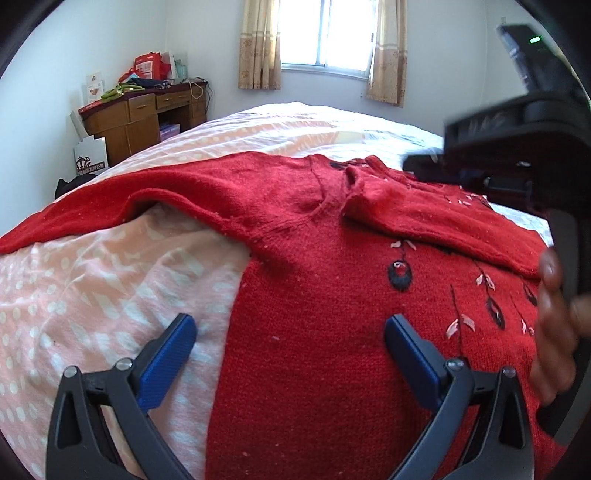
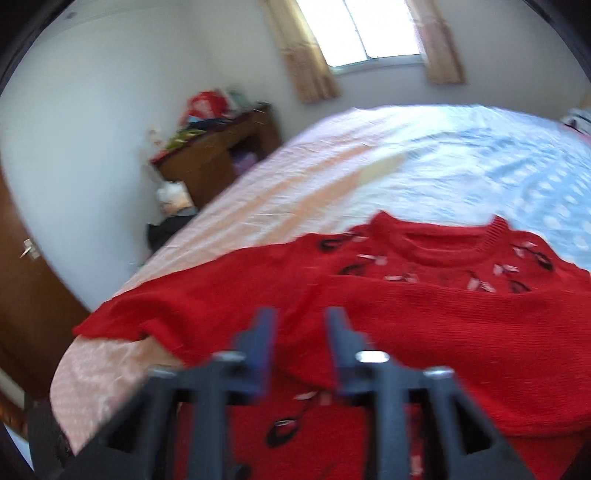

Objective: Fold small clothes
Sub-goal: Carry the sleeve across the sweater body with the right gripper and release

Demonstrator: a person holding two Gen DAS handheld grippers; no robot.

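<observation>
A red knitted sweater (image 1: 325,295) with black and pink embroidery lies on the bed. Its left sleeve stretches out to the left, and its right sleeve is folded across the chest. My left gripper (image 1: 290,332) is open and empty, hovering over the sweater's left side edge. My right gripper (image 2: 301,325) hovers above the sweater (image 2: 424,325) near the folded sleeve; its jaws stand a little apart with nothing between them. The view is blurred. The right gripper's body and the hand holding it show at the right edge of the left wrist view (image 1: 517,147).
The bed has a pink dotted sheet (image 1: 92,288) on the left and a blue-white one (image 2: 498,166) on the right. A wooden desk (image 1: 144,114) with clutter stands by the far left wall. A curtained window (image 1: 325,33) is behind the bed.
</observation>
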